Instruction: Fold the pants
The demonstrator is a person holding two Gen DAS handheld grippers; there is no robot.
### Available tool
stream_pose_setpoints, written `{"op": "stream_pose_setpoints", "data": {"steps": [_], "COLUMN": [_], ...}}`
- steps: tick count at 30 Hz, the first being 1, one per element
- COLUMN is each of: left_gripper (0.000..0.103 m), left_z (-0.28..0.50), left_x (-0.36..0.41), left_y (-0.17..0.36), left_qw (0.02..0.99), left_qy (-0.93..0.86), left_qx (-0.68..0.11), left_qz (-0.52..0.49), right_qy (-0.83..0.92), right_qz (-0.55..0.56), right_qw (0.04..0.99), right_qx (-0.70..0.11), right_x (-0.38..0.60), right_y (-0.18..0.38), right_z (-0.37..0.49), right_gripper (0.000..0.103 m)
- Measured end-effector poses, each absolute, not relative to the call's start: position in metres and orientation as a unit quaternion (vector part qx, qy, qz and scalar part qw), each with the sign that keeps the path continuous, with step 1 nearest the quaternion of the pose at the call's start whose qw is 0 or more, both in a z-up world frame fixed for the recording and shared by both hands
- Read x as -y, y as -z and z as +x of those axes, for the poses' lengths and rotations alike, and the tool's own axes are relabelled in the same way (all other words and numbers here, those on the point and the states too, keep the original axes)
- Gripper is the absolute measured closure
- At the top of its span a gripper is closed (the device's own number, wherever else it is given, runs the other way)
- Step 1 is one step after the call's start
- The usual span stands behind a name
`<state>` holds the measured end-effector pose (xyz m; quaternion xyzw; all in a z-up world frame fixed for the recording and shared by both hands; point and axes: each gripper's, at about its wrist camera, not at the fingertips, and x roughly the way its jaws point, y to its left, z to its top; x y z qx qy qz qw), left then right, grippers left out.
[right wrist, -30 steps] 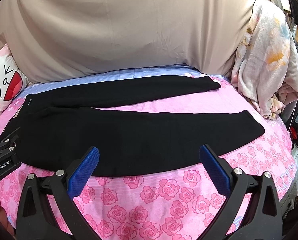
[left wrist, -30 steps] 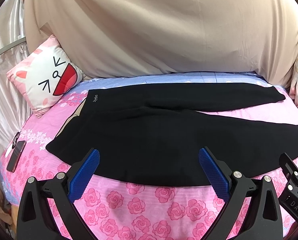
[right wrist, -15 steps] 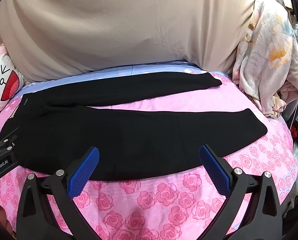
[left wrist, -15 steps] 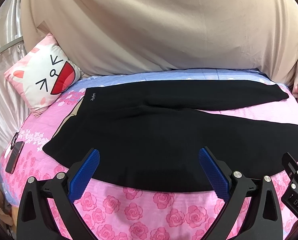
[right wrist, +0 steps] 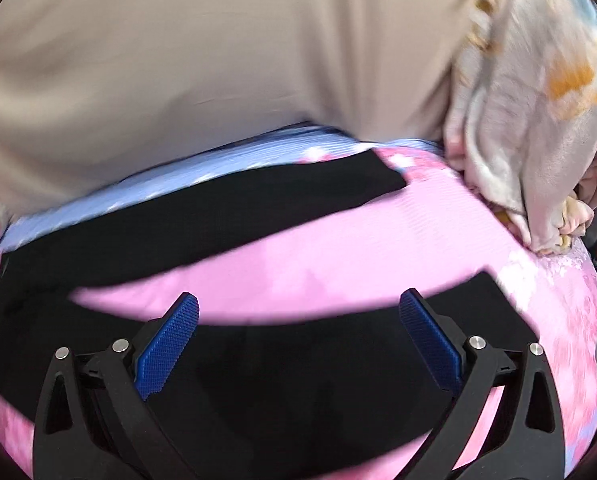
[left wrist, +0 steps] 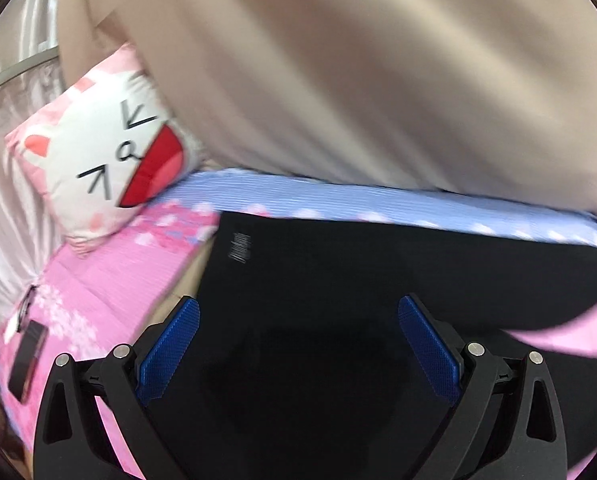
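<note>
Pants (left wrist: 338, 280) are lying flat on the bed (right wrist: 358, 240), long axis running left to right across both views. I am holding the left tool (left wrist: 298, 344) over the waist end and the right tool (right wrist: 298, 340) over the near leg, both gaping and gripping nothing.

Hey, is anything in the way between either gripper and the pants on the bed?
Nothing visible. The left gripper and right gripper both hang open right over the black pants, which lie alone on the pink bedspread. The pillow sits off to the side.
</note>
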<state>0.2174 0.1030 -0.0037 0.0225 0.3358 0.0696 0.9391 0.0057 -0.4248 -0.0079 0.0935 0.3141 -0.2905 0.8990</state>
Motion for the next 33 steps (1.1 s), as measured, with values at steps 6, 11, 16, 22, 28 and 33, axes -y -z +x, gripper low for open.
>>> {"op": "stream_pose_setpoints", "data": {"steps": [6, 11, 16, 22, 28, 33], "left_gripper": [0.005, 0.005, 0.005, 0.005, 0.025, 0.086], "left_z": [0.315, 0.373, 0.409, 0.442, 0.455, 0.445], "left_x": [-0.156, -0.182, -0.195, -0.211, -0.212, -0.195], "left_y": [0.032, 0.058, 0.074, 0.101, 0.109, 0.093], "left_qw": [0.919, 0.899, 0.892, 0.869, 0.872, 0.880], "left_qy": [-0.110, -0.126, -0.137, -0.134, -0.093, -0.048], "left_qx": [-0.379, -0.418, -0.430, -0.476, -0.481, -0.472], "left_qz": [0.009, 0.013, 0.023, 0.013, -0.019, -0.028], "right_qy": [0.301, 0.328, 0.309, 0.308, 0.293, 0.259], "right_qz": [0.072, 0.034, 0.081, 0.101, 0.096, 0.093], "right_qw": [0.886, 0.869, 0.868, 0.853, 0.865, 0.877], "right_qx": [-0.346, -0.368, -0.381, -0.409, -0.397, -0.393], "right_x": [0.526, 0.586, 0.626, 0.643, 0.640, 0.628], "right_y": [0.014, 0.027, 0.039, 0.062, 0.065, 0.055], "right_z": [0.077, 0.129, 0.155, 0.176, 0.184, 0.195], "right_gripper": [0.005, 0.005, 0.005, 0.005, 0.010, 0.085]}}
